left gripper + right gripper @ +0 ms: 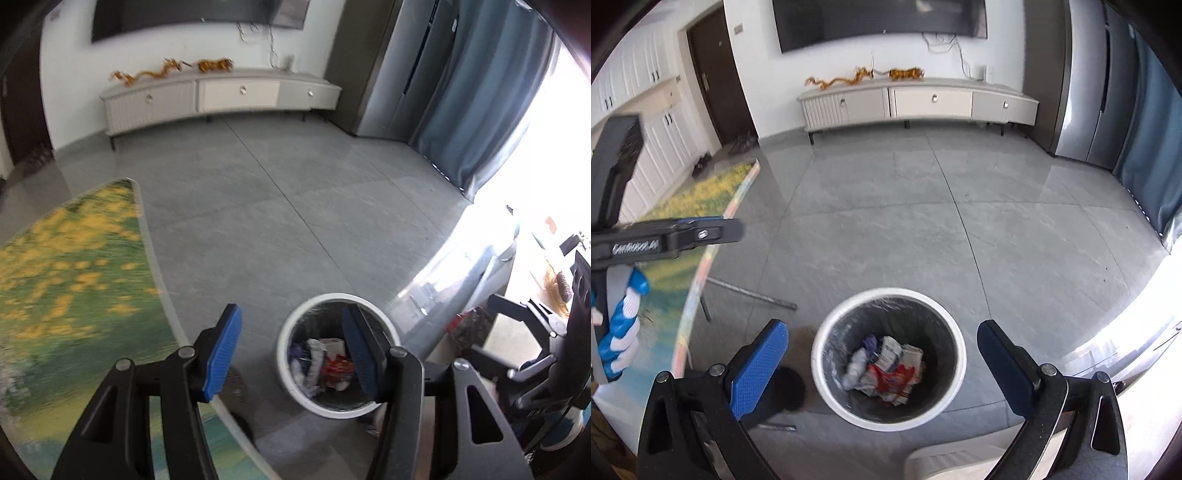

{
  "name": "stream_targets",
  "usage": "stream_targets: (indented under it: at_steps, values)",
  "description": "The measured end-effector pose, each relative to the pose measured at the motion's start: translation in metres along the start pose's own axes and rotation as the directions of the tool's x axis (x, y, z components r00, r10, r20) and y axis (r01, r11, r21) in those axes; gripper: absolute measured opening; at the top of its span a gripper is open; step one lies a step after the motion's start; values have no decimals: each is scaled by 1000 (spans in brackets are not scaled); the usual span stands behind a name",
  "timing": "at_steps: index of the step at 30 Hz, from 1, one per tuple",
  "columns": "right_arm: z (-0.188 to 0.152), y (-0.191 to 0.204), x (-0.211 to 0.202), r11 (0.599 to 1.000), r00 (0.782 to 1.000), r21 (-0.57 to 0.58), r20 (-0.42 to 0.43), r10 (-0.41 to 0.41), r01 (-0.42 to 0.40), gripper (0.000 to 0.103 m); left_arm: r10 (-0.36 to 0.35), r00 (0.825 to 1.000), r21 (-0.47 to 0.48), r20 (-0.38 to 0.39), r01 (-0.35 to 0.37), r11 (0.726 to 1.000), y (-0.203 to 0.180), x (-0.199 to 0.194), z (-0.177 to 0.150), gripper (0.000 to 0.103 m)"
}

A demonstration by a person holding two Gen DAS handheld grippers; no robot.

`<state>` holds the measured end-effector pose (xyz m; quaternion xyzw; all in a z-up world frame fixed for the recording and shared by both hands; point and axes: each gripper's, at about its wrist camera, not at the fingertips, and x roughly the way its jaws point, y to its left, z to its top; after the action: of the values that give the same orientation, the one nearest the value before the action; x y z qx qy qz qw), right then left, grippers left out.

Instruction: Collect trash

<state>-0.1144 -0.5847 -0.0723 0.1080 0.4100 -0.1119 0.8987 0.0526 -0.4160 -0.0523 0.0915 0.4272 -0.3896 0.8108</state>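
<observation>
The trash bin (888, 357), a round white pail lined with a dark bag, stood on the grey tiled floor (886, 221) just to the right of the table (74, 266). Crumpled trash (886, 369) lay at its bottom: white paper, a red wrapper, a bit of purple.

The right gripper (882, 369) hung above the bin with its blue pads spread wide, nothing between them. The left gripper (291, 354) was likewise released and empty, its jaws apart over the floor at the bin's left side, with the near table edge under its left finger. In the right wrist view a gloved hand (620, 332) in blue and white held that left gripper at the left edge of the scene.

The table carried a green cloth with yellow flowers. Far across the floor a low white cabinet (916, 101) stood against the wall under a dark television (879, 22), and blue curtains (480, 103) hung at the right.
</observation>
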Motion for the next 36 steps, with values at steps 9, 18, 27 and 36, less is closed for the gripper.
stream_targets:
  at_steps: [9, 18, 27, 36]
  values:
    - [18, 97, -35, 992, 992, -125, 125, 8, 8, 103, 245, 958, -46, 147, -241, 969, 64, -109, -44, 55]
    - [30, 206, -53, 972, 969, -233, 238, 68, -11, 103, 436, 860, -141, 267, -412, 900, 125, -202, -91, 67]
    - [28, 284, -45, 967, 959, -254, 272, 83, -12, 103, 557, 778, -278, 291, -488, 827, 185, -263, -132, 69]
    - [29, 315, -45, 974, 949, -224, 313, 41, 32, 103, 629, 720, -345, 293, -534, 772, 216, -290, -158, 69]
